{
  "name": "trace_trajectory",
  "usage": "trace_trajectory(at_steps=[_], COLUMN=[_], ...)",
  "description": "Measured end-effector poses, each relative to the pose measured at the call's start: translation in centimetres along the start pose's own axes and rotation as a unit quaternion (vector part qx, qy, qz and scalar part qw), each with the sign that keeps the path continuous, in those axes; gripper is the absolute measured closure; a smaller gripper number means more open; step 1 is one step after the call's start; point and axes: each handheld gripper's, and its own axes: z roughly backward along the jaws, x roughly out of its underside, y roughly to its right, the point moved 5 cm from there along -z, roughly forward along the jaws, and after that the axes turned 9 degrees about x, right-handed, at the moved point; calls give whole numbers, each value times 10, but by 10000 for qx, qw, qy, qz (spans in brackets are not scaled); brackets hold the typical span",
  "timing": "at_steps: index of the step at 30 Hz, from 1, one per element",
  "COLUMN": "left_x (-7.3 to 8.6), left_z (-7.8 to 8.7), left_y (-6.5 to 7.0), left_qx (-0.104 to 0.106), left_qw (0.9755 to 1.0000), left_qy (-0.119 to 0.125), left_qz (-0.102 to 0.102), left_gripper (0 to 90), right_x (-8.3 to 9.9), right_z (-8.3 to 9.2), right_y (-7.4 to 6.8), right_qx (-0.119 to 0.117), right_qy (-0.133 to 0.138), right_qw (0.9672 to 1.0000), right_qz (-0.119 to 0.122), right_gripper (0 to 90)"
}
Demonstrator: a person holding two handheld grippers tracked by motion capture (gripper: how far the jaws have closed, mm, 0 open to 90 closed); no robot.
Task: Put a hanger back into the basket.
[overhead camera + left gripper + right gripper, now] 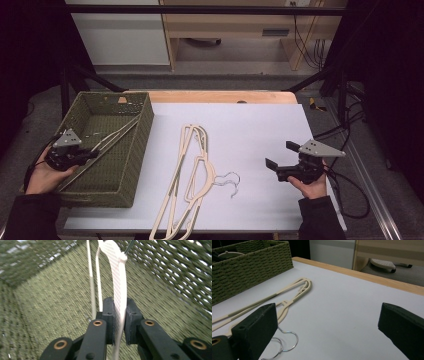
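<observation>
Cream hanger (119, 277): clamped between left gripper (120, 320) jaws, extending ahead into green basket (131, 165); right gripper (327, 330) wide open, empty.

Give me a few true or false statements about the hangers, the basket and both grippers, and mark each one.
1. The left gripper grips a hanger inside the basket. True.
2. The right gripper holds a hanger. False: its jaws stand wide open with nothing between them.
3. Two cream hangers lie on the white table. True.
4. The basket is red plastic. False: it is woven and green.
5. The hangers on the table have metal hooks. True.
6. The basket sits at the table's right side in the high view. False: it sits at the left.
</observation>
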Motion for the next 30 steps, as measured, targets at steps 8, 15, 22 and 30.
trace_trajectory(at_steps=[8, 15, 22, 30], left_x=[5, 1, -8, -26], left_z=[-7, -16, -14, 7], left_y=[14, 23, 31, 38], left_qx=[120, 198, 196, -33], left_qw=[9990, 9968, 9962, 9987], left_qy=[-362, -654, -639, -34], left_qz=[-253, -404, -564, -508], left_gripper=[712, 680, 644, 517], right_x=[0, 0, 0, -1], right_z=[-1, -2, -1, -2], right_y=[-2, -3, -3, -6], right_qx=[-25, -36, -46, -84], right_qy=[-32, -25, -18, 29], right_qw=[10000, 10000, 10000, 9999], right_qz=[36, 38, 52, 119], right_gripper=[31, 31, 31, 32])
